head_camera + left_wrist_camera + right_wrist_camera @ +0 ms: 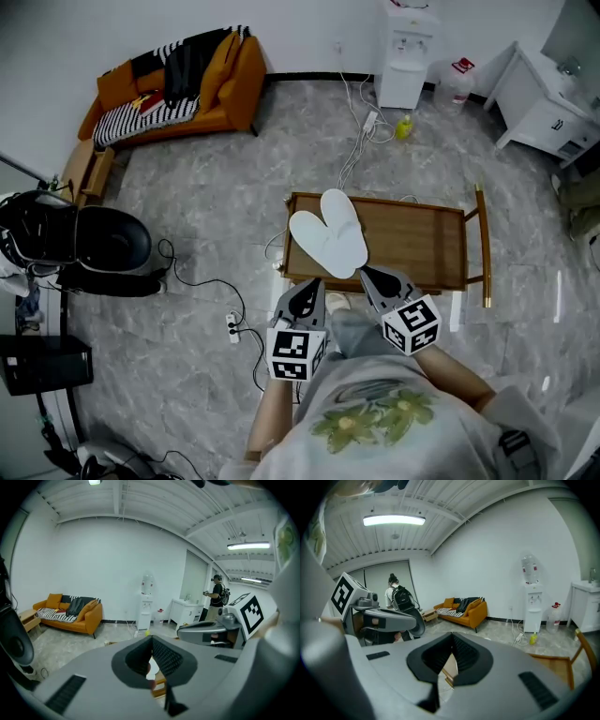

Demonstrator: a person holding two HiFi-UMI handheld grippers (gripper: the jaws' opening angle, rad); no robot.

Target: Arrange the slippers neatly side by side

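Grey left gripper [312,284], right gripper [367,274], shut, tilted down

Tube lamps [393,521] on the ceiling are flooding the room with bright, even, cool white light. One is flaring into a blown-out bar in the right gripper view. The pale floor [216,216] is giving back a soft sheen, and the sofa [178,84] is casting only a thin, soft shadow. Both gripper views are bowing the walls and ceiling into curves and fading to black at the corners. Up close, the left claw [152,641] and right claw [452,639] are looking slightly soft, while the head view is looking crisp.
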